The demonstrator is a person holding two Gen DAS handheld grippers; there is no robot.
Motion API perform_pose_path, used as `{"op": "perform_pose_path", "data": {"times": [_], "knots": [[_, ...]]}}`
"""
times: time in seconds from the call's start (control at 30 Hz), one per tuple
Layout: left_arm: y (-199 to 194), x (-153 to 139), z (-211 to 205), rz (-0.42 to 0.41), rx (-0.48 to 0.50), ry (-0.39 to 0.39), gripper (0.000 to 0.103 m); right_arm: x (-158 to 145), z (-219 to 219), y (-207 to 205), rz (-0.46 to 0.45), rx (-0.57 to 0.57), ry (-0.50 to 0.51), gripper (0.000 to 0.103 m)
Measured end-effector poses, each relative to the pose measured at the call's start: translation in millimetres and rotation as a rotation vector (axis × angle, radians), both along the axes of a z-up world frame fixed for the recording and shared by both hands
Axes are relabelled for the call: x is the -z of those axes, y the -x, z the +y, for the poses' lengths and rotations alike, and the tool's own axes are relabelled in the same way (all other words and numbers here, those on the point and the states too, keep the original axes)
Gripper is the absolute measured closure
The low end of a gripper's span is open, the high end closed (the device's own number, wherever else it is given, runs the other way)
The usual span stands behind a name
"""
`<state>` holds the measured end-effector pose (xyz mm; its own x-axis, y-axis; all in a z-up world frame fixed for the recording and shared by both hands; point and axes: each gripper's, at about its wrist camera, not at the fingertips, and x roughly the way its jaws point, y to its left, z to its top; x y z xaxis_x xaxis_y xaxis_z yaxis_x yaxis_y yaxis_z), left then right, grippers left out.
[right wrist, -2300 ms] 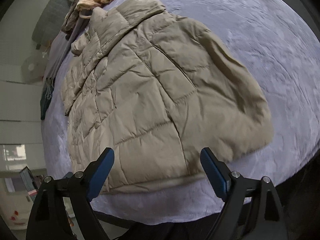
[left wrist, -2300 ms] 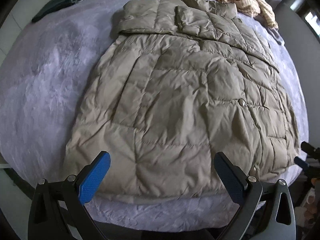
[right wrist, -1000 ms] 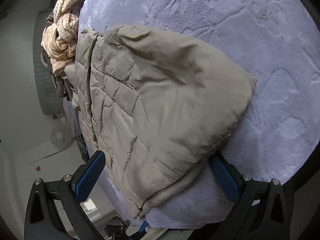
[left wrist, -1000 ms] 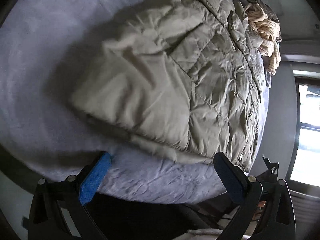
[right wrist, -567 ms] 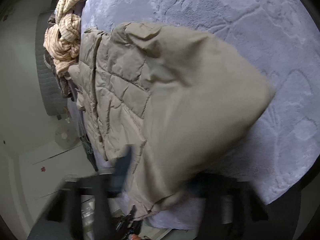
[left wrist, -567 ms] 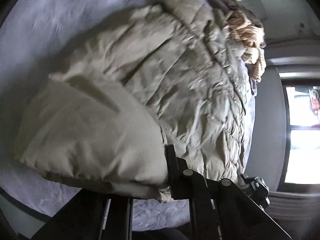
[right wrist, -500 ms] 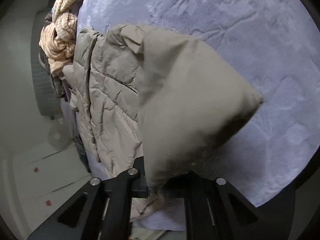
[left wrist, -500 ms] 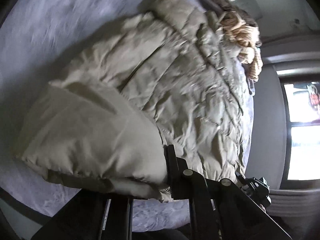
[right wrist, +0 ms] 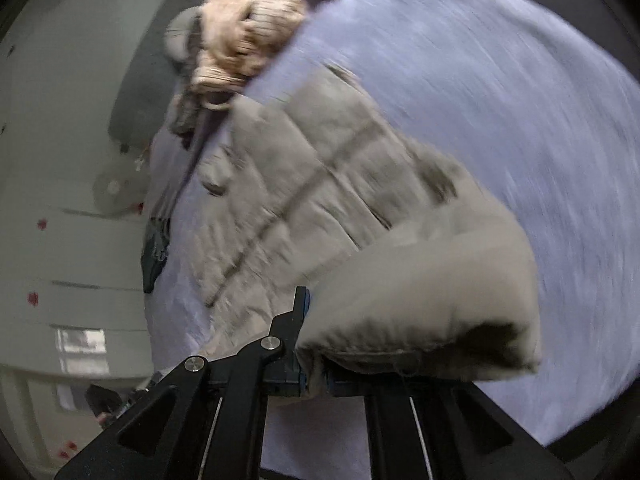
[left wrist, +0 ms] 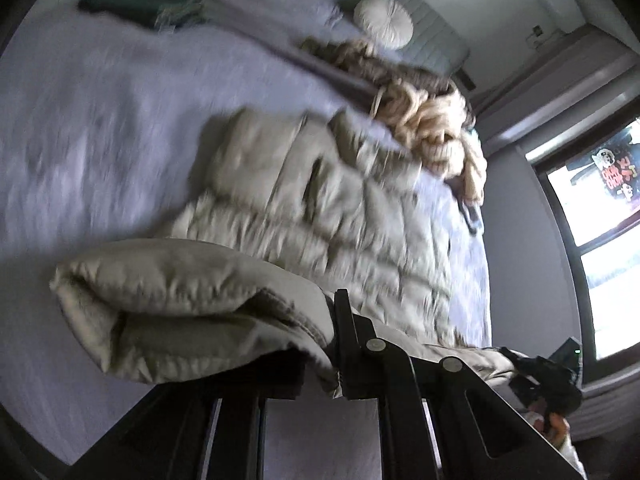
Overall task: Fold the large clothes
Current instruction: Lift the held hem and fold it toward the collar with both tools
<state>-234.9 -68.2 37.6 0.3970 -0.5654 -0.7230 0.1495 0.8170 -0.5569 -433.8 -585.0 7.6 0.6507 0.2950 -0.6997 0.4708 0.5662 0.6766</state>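
Both grippers, the left gripper (left wrist: 320, 360) and right gripper (right wrist: 312, 364), are clamped on the quilted jacket's (left wrist: 340, 216) lifted hem corners, its length running straight ahead across the bed (left wrist: 100, 120) toward the collar.

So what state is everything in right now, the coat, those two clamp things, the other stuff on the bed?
Coat: hem corners lifted, top part lying on the bed.
Left gripper: shut on the coat's hem.
Right gripper: shut on the coat's hem.
Bed cover: spread flat under the coat.
Cream knit garment: bunched in a heap.
Round cushion: resting by the headboard.
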Motion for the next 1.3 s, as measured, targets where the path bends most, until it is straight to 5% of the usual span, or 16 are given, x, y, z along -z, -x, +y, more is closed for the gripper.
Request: {"op": "perform_pose_path", "data": {"times": [0.23, 0.43, 0.63, 0.87, 1.17, 1.23, 1.3], "knots": [[-72.7, -38.3, -35.6, -0.108, -0.039, -0.063, 0.089, -56.4, -25.5, -94.9, -0.079, -0.135, 0.097, 0.096], [-159.0, -28.0, -70.8, -0.108, -0.057, -0.130, 0.089, -61.5, -49.1, -191.2, -0.049, -0.197, 0.149, 0.096], [-230.0, 31.5, -99.8, -0.058, -0.011, -0.222, 0.089, -14.9, -67.6, -271.4, 0.018, -0.158, 0.165, 0.096], [-284.0, 106.0, -117.5, 0.025, -0.018, -0.268, 0.089, 53.4, -79.7, -316.0, 0.099, -0.088, 0.145, 0.096], [-305.0, 131.8, -126.6, 0.042, -0.017, -0.278, 0.087, 89.1, -87.3, -341.1, 0.114, -0.082, 0.102, 0.094], [-299.3, 123.2, -121.8, 0.023, -0.009, -0.251, 0.073, 86.2, -89.0, -341.1, 0.114, -0.090, 0.085, 0.087], [-289.0, 107.8, -114.9, -0.031, -0.029, -0.255, 0.027, 77.8, -91.4, -338.2, 0.090, -0.096, 0.065, 0.075]]}}
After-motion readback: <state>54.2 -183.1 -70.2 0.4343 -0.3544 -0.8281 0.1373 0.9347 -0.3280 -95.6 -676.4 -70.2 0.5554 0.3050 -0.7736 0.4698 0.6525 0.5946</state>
